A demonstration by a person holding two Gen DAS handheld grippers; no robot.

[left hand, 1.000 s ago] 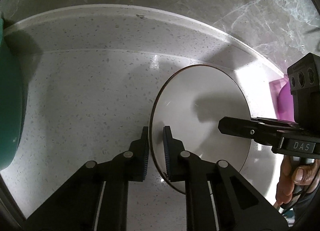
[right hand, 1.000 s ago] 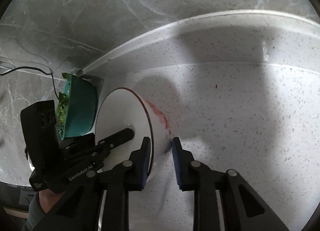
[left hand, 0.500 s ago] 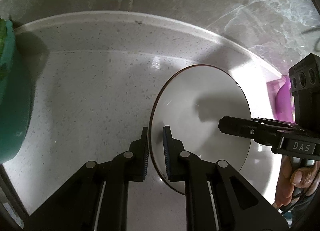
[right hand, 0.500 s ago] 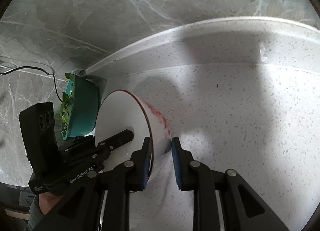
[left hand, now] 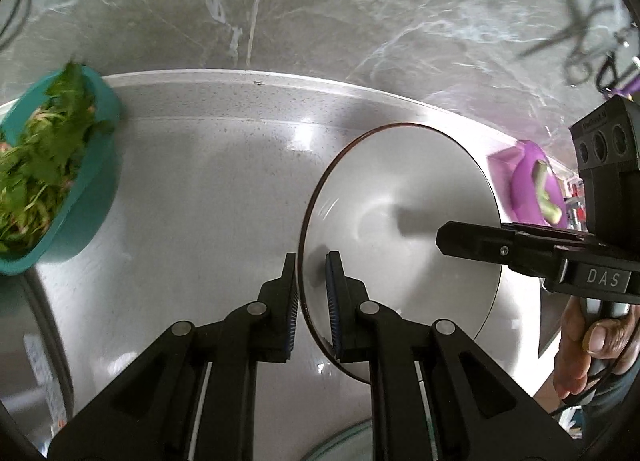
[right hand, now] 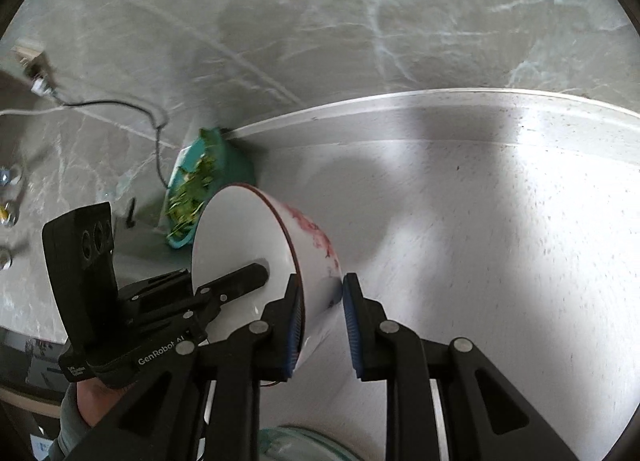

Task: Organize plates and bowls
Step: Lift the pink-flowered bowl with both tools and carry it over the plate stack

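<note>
White round ceramic bowl with a thin dark rim and red floral print outside (left hand: pixel 400 221) is held off the speckled white stone table (left hand: pixel 208 197), tipped so its opening faces the left wrist camera. Both grippers hold it at once, on opposite sides of the rim.

Left gripper (left hand: pixel 312 301): jaws clamped on the bowl's rim, one pad outside the wall, one pad inside. The rim edge runs straight down the narrow gap between the pads.

Right gripper (right hand: pixel 322 315): jaws clamped on the bowl wall; left pad inside the bowl, right pad against the printed outer face. In the left wrist view this gripper enters from the right of the bowl, one finger reaching over the bowl's interior.

Teal plastic bowl of green leafy salad (left hand: pixel 52 181) sits on the table well left of the white bowl, near the grey marble wall (left hand: pixel 320 13). Purple container (left hand: pixel 528 185) stands just right of and behind the white bowl, partly hidden.
</note>
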